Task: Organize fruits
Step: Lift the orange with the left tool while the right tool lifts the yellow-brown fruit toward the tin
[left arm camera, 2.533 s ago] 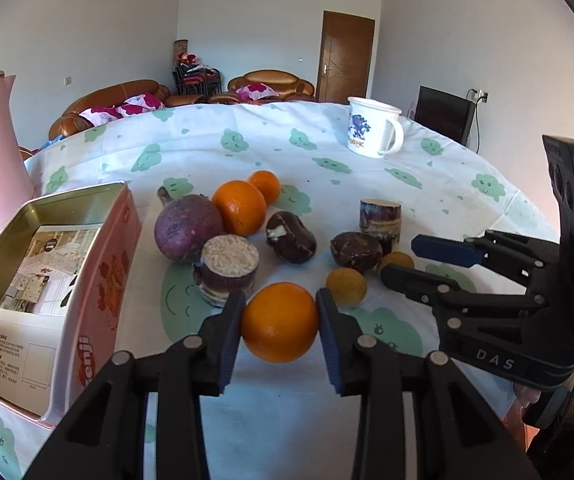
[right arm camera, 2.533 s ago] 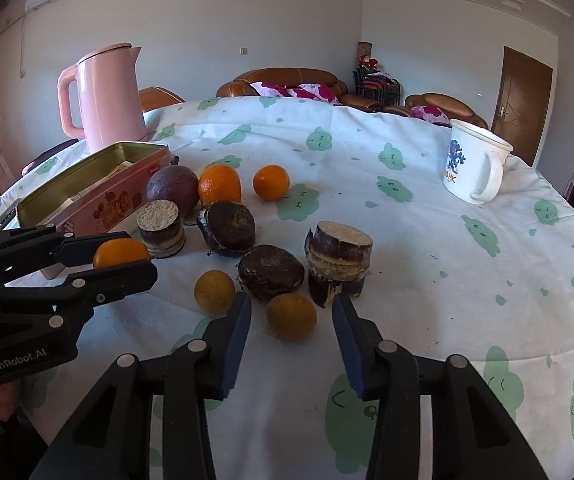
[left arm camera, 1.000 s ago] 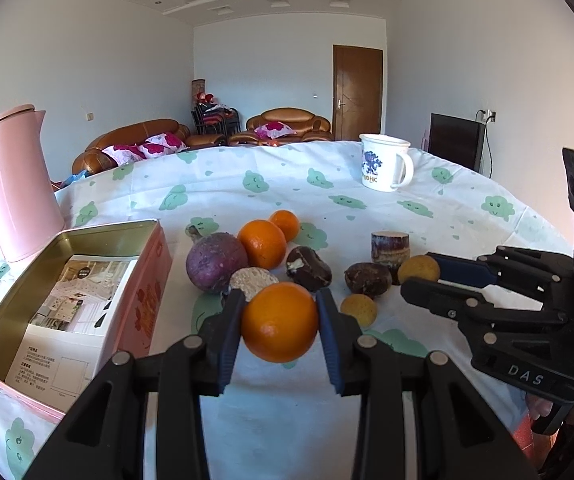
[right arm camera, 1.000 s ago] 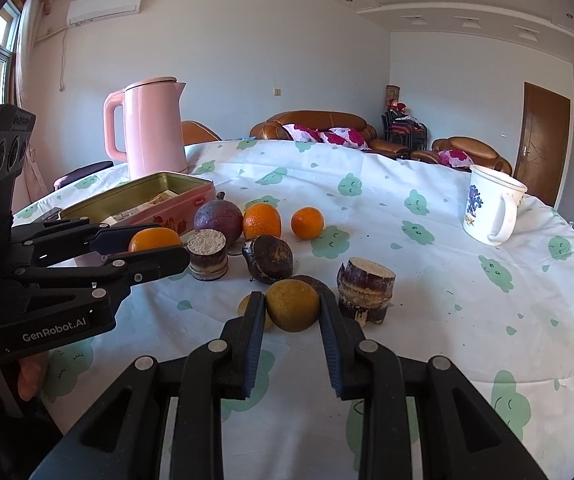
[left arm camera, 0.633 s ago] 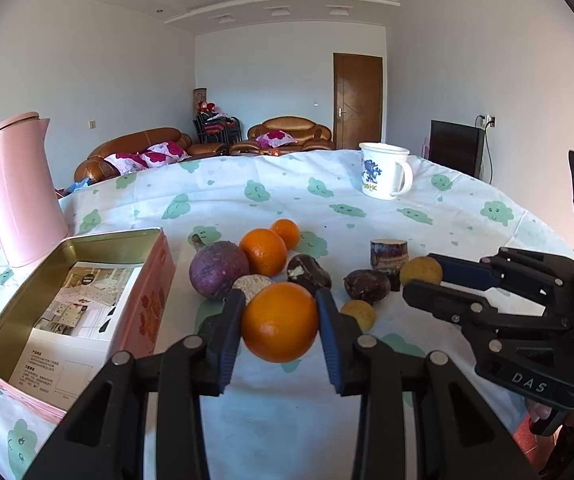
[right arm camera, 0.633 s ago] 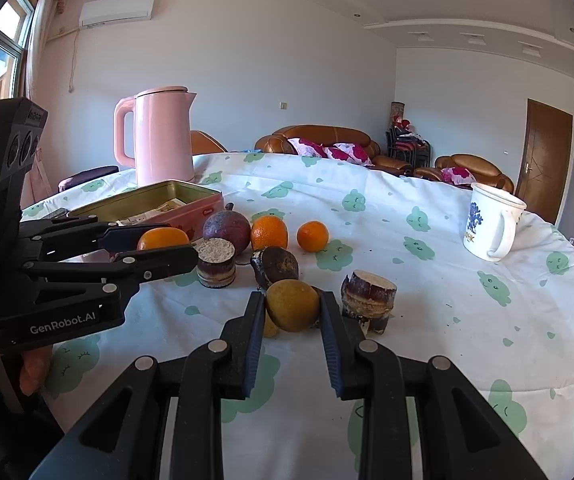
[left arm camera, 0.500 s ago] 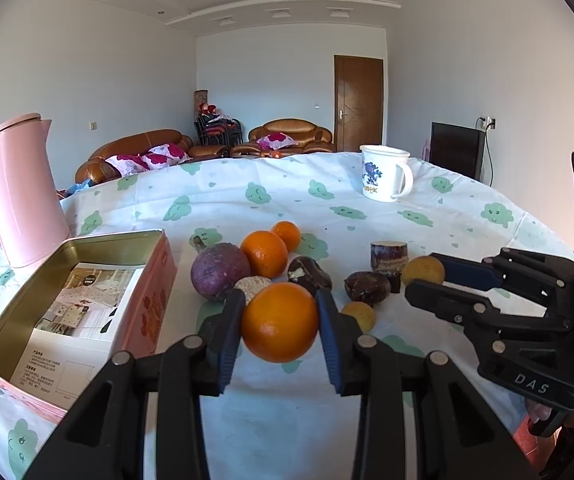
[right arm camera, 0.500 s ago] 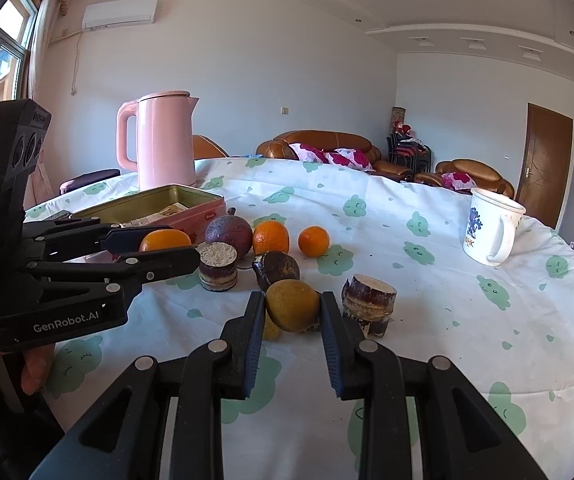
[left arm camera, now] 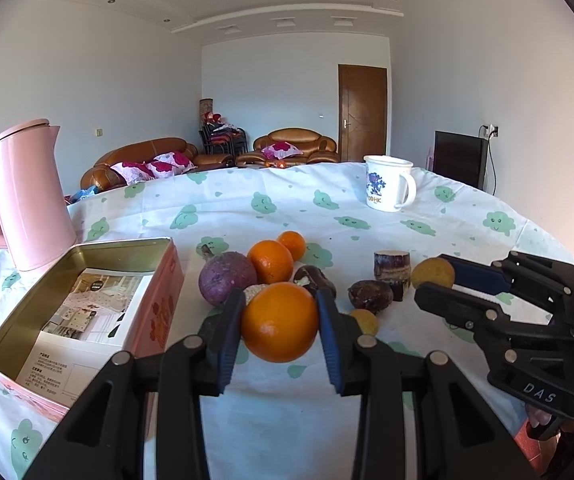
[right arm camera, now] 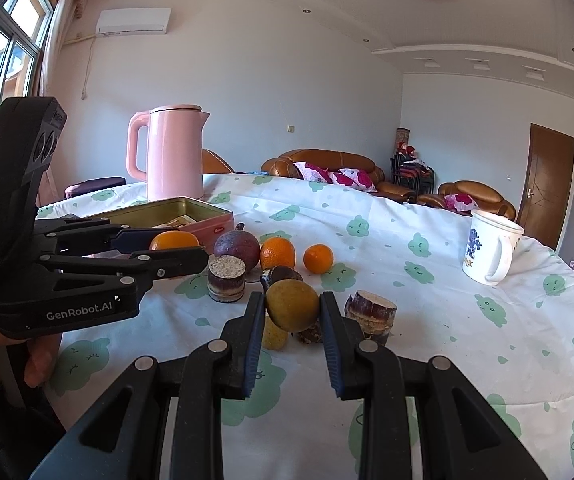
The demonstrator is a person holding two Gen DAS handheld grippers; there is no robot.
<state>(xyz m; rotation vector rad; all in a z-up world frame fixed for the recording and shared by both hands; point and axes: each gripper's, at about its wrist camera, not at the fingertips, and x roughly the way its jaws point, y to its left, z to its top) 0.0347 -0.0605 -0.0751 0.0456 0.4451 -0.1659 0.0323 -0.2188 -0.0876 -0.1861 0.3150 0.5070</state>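
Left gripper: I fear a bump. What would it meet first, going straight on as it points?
Probably the cut sugarcane piece just behind the held orange; depth is uncertain.

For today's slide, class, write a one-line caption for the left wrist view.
Left gripper clamps a large orange above the cloud-print tablecloth, beside an open pink tin.
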